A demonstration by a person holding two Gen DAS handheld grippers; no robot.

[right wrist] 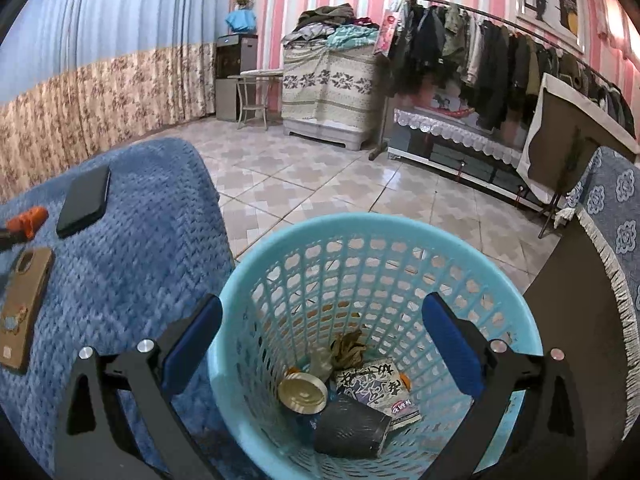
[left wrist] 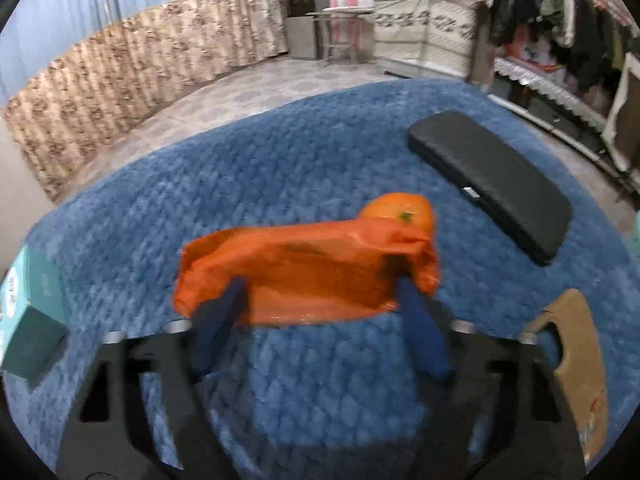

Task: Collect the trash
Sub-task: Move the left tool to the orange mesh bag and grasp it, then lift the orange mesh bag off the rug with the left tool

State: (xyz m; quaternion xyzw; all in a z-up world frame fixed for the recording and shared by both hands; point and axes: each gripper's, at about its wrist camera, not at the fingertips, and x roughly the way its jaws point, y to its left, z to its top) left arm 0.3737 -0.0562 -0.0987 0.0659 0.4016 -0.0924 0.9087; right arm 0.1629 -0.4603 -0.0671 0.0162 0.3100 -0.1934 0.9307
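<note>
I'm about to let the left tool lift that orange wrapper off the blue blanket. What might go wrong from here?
1. The orange wrapper lies against the orange fruit; lifting may drag or roll the fruit.
2. The left tool seems to catch only the wrapper's near edge, so the wrapper might slip out.
3. The blue basket stands off the blanket; a dropped wrapper lands on the floor.

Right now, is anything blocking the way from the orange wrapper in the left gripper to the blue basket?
Nothing visible. The orange wrapper sits between the left gripper fingers; the blue basket stands open-topped beside the blanket. The brown phone case and black case lie flat between them.
</note>
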